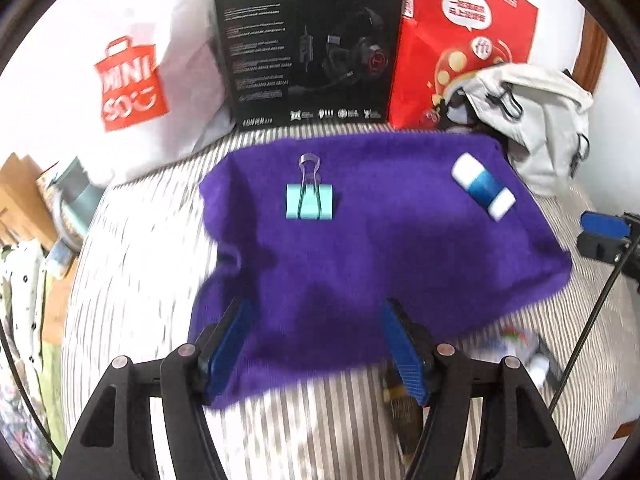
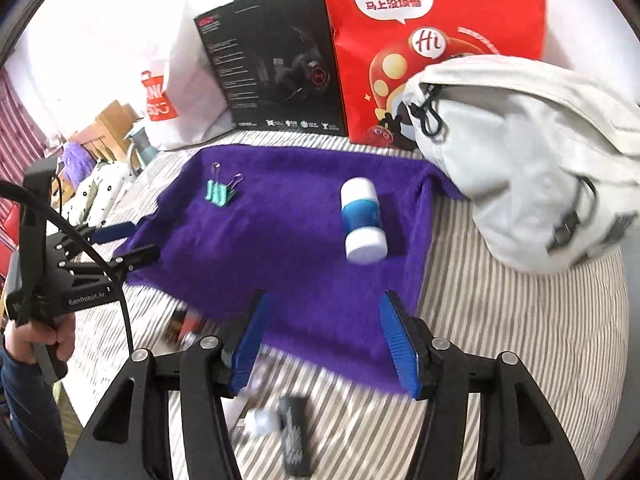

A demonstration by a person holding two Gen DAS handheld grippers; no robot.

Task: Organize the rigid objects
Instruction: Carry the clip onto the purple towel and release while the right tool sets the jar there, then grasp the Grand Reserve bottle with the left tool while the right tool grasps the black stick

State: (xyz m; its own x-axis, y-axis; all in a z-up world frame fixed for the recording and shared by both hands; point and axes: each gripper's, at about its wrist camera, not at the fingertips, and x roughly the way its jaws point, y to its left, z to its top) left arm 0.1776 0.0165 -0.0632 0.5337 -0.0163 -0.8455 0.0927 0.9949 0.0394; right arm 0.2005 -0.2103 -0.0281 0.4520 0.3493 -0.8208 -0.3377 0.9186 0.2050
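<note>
Left gripper (image 1: 316,344): jaws spread wide, nothing between them, low centre of left wrist view over the near edge of the purple towel (image 1: 360,248). Right gripper (image 2: 320,340): likewise wide apart, empty, bottom centre of right wrist view. Teal binder clip (image 1: 310,200) lies on towel, upper centre-left. Blue-and-white bottle (image 1: 484,186) on its side, upper right of towel, well apart from clip. Small blurred items on the striped sheet (image 2: 500,340) at frame bottom; cannot identify

Landmark: purple towel (image 2: 288,220) on striped bed (image 2: 500,320)
Clip (image 2: 221,192): towel's far left
Bottle (image 2: 363,220): lying right of towel's centre
Right claw (image 2: 320,344): spread, empty, over towel's near edge
Backpack (image 2: 532,160): beyond towel's right edge
</note>
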